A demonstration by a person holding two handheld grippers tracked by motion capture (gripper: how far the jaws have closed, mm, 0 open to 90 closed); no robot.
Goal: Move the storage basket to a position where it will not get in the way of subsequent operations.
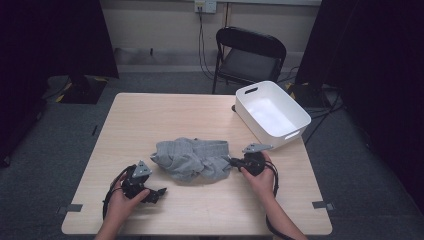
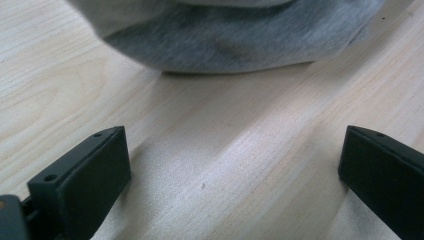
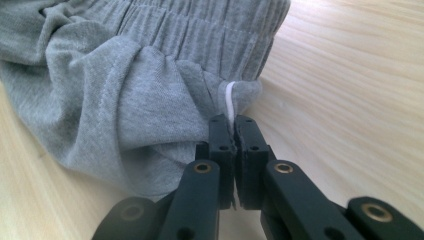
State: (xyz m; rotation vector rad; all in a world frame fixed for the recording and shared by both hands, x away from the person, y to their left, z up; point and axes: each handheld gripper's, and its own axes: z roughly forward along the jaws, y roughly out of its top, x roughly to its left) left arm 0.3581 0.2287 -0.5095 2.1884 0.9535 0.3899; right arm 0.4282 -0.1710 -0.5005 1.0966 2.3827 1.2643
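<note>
A crumpled grey garment (image 1: 192, 158) with a ribbed elastic waistband lies in the middle of the wooden table (image 1: 150, 115). My right gripper (image 1: 233, 161) is at its right edge. In the right gripper view the jaws are shut on a pinch of the grey garment (image 3: 125, 85) beside a white cord (image 3: 229, 100), right gripper (image 3: 233, 120) low over the table. My left gripper (image 1: 161, 192) rests near the table's front left, short of the cloth. In the left gripper view the left gripper (image 2: 232, 145) stands open over bare wood, the garment (image 2: 235, 35) ahead of it.
A white plastic bin (image 1: 271, 112) stands at the table's back right corner. Behind the table is a black folding chair (image 1: 248, 55). Dark curtains hang at both sides. The person's hands come in from the front edge.
</note>
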